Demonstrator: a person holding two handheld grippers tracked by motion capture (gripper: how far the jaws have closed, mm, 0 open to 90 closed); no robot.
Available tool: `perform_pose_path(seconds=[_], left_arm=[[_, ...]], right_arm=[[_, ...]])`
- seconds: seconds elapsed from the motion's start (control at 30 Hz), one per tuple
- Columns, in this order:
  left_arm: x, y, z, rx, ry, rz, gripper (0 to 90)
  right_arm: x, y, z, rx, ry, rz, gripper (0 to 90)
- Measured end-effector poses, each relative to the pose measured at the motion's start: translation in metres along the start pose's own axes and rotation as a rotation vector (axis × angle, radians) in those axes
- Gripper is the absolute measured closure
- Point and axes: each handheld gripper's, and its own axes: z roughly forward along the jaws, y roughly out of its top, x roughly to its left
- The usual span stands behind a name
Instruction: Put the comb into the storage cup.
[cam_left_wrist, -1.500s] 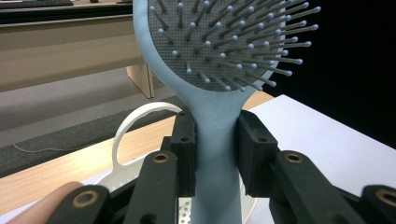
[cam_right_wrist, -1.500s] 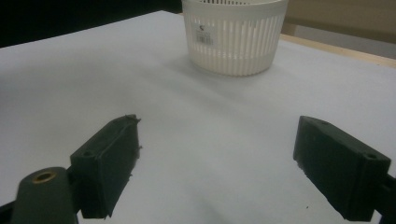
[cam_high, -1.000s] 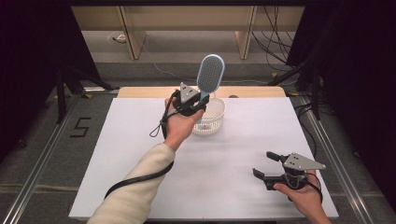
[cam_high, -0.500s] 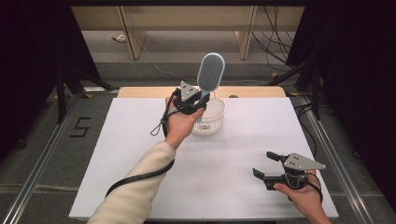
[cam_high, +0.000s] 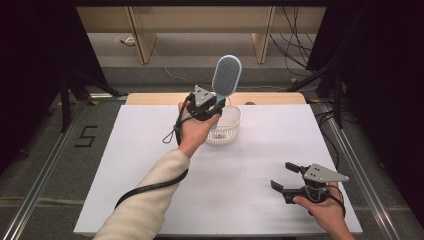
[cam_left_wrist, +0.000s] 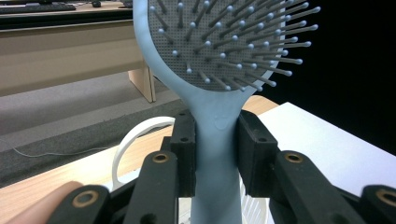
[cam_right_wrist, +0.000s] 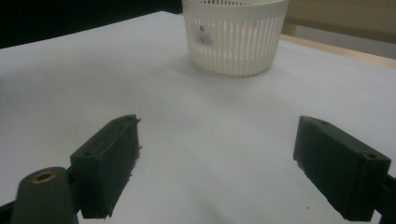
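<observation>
As left tool (cam_high: 212, 106) clamps it, hairbrush (cam_high: 226, 75) upright

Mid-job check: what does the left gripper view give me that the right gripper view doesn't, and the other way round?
Left gripper view alone: the left gripper with its jaws clamped on the handle of the light blue plastic paddle hairbrush, bristles facing the camera, head upright.

Right gripper view alone: the right gripper with its jaws wide apart and nothing between them, low over the white table cover.

Both: the white slatted plastic basket, seen whole from the right and as a rim behind the left jaws.
</observation>
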Motion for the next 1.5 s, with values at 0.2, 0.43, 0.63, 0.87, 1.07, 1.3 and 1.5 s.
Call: perform_pose_path(seconds=[0.2, 0.43, 0.63, 0.87, 1.07, 1.3, 1.5], left_arm=[[0.002, -0.001, 0.003, 0.0, 0.0, -0.004, 70.0], [0.003, 0.001, 0.004, -0.001, 0.007, -0.005, 70.0], [0.005, 0.001, 0.007, 0.002, 0.01, -0.008, 70.0], [0.006, 0.002, 0.01, 0.006, 0.014, -0.01, 70.0], [0.006, 0.002, 0.012, 0.005, 0.014, -0.011, 70.0], [0.009, 0.001, 0.015, 0.004, 0.018, -0.015, 70.0], [0.01, -0.001, 0.017, 0.006, 0.019, -0.015, 70.0]], right_arm=[[0.0, 0.0, 0.0, 0.0, 0.001, 0.0, 15.5], [0.0, 0.0, 0.0, 0.001, 0.0, 0.0, 15.5], [0.0, 0.0, 0.0, 0.001, 0.001, 0.002, 15.5], [0.0, 0.0, 0.0, 0.002, -0.001, -0.001, 15.5], [0.0, 0.0, 0.0, 0.001, 0.002, 0.001, 15.5], [0.0, 0.0, 0.0, 0.002, 0.001, -0.002, 15.5], [0.0, 0.0, 0.0, 0.001, 0.002, 0.0, 15.5]])
